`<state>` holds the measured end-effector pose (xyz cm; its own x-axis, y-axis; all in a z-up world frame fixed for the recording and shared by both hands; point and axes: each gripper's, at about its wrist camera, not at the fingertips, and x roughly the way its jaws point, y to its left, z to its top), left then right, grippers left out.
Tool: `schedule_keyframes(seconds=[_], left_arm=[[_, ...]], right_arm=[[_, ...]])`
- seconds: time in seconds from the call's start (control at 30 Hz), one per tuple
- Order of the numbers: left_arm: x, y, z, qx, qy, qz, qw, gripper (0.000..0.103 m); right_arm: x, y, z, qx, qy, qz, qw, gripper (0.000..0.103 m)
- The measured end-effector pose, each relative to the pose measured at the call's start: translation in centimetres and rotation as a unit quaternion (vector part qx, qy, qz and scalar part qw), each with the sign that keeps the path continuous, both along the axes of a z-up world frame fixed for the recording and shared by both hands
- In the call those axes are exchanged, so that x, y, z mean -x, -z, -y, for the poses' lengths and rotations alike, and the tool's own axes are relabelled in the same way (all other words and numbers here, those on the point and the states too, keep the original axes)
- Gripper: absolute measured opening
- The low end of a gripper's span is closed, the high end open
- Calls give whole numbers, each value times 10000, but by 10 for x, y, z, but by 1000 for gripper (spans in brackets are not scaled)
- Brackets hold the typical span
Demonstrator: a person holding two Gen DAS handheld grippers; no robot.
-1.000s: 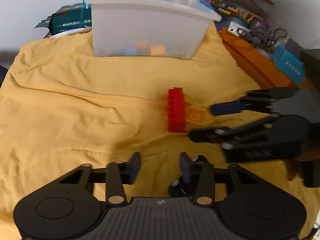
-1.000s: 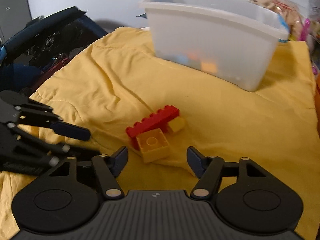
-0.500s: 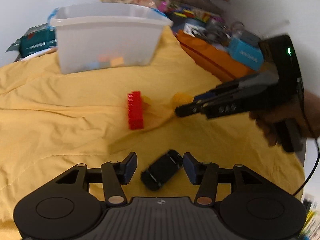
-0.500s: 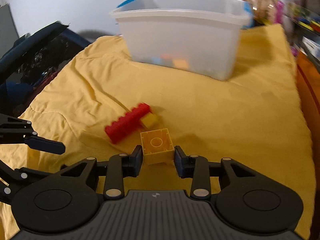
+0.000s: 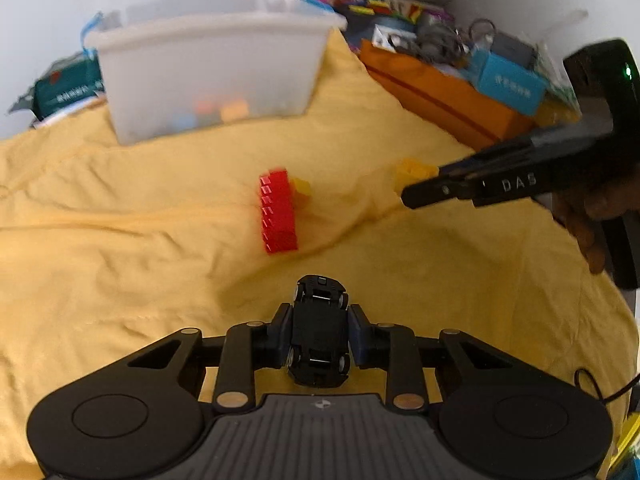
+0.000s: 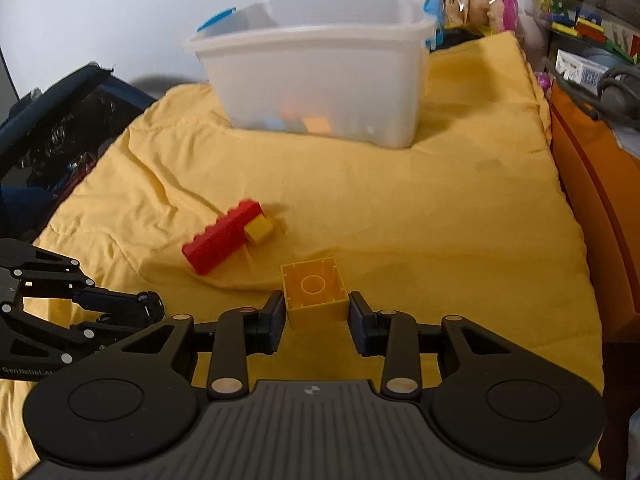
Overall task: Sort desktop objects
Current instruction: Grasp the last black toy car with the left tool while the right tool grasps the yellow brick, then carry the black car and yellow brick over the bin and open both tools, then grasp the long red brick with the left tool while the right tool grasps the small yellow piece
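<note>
Left gripper [image 5: 319,334]: half a second ago my fingers stood open on either side of the toy car [image 5: 319,336]; now they are clamped on its flanks, and the car sits nose-forward between the pads.

Right gripper [image 6: 317,316]: it had already closed on the yellow block [image 6: 315,294] half a second ago; it keeps that hold, hollow side up, and the block now looks clear of the yellow cloth [image 6: 440,220].

What that means: I judge both picks done, so the next step for each hand is the carry to a drop-off place.

Where the things are: the car is low over the near part of the cloth; the yellow block is in front of the red brick [image 6: 220,238], apart from it.

Left on the cloth: the red brick with a small yellow cube [image 6: 259,230] touching its far end. Neither has been picked up yet.

Bin [image 6: 320,72]: a clear plastic tub standing on the far part of the cloth, open-topped. Through its wall I make out a few orange and blue pieces at the bottom; too blurred to name.

Other container: an orange box [image 5: 440,96] at the right edge of the cloth with cables and small cartons on top; whether it takes any sorted item I cannot tell.
</note>
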<state>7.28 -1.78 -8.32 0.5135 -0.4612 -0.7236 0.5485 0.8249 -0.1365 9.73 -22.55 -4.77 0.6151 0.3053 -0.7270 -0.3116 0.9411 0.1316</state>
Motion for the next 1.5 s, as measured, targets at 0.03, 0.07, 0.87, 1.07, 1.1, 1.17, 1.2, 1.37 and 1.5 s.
schedule_keyframes(seconds=[0.03, 0.07, 0.87, 1.07, 1.1, 1.17, 1.2, 1.37, 1.5], left_arm=[[-1, -5, -2, 28, -55, 34, 10000, 32], [-4, -13, -4, 76, -135, 99, 9998, 32], [-234, -167, -19, 410, -1696, 956, 9800, 71], [-207, -153, -27, 455, -1693, 1017, 9793, 71], [-194, -148, -26, 438, -1570, 1044, 9811, 71], [-166, -133, -24, 462, -1261, 973, 9862, 71], [-150, -123, -21, 449, -1117, 913, 9885, 71], [-88, -52, 0, 113, -659, 204, 9976, 71], [-67, -15, 21, -97, -463, -104, 9988, 70]], right_arm=[[-2, -3, 0, -34, 16, 28, 10000, 37], [-5, -9, -1, -110, 41, 81, 9999, 37], [-205, -121, -17, -134, 643, 556, 9963, 65], [-167, -125, -11, -177, 507, 1048, 9930, 70], [-155, -125, -10, -230, 429, 1156, 9921, 70], [-122, -116, -6, -254, 246, 1268, 9913, 70], [-106, -109, -5, -194, 175, 1297, 9912, 70], [-57, -48, 0, 173, -12, 734, 9972, 66], [-37, -16, 1, 223, -96, 317, 9992, 61]])
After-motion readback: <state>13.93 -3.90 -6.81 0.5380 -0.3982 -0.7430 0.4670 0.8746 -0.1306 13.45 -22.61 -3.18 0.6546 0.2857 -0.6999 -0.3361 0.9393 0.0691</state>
